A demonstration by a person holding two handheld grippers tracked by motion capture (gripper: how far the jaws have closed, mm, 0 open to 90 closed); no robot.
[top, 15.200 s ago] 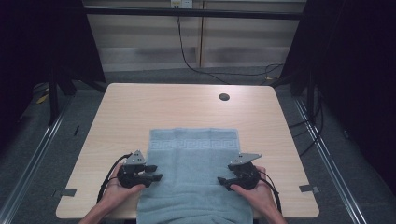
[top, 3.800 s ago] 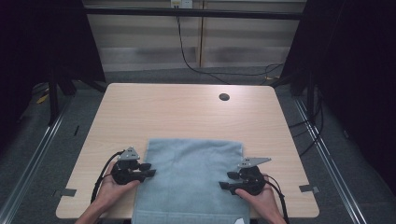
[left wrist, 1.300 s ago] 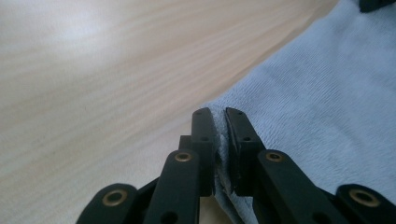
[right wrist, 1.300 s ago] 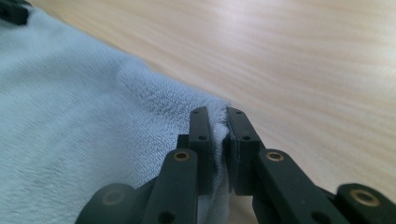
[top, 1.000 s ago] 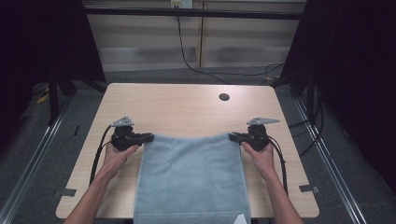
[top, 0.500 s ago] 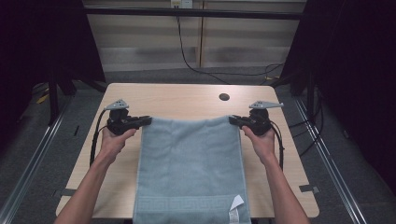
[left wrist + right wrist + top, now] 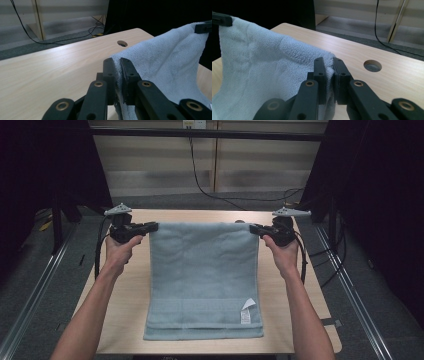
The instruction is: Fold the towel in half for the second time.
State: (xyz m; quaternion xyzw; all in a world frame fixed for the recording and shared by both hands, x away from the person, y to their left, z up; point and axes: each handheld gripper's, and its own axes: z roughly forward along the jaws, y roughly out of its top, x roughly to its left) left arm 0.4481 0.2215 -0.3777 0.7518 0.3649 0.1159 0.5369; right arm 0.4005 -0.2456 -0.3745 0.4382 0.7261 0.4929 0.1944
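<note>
A pale blue towel (image 7: 202, 270) hangs stretched between both grippers above the wooden table (image 7: 125, 300), its lower hem with a white label (image 7: 246, 310) resting near the table's front edge. My left gripper (image 7: 152, 226) is shut on the towel's top left corner (image 7: 117, 58). My right gripper (image 7: 252, 228) is shut on the top right corner (image 7: 329, 60). The towel's top edge runs taut and level between them. In the left gripper view (image 7: 117, 61) the far jaw tip of the other gripper (image 7: 203, 27) pinches the opposite corner.
A round cable hole (image 7: 372, 65) sits in the table near its far edge, behind the towel. Cables (image 7: 205, 182) trail on the floor beyond the table. Metal rails (image 7: 350, 290) run along both sides. Bare wood lies left and right of the towel.
Both grippers have risen and moved toward the far edge, lifting the towel's top edge off the table. The towel now hangs spread, with its lower hem and label drawn farther onto the table.
</note>
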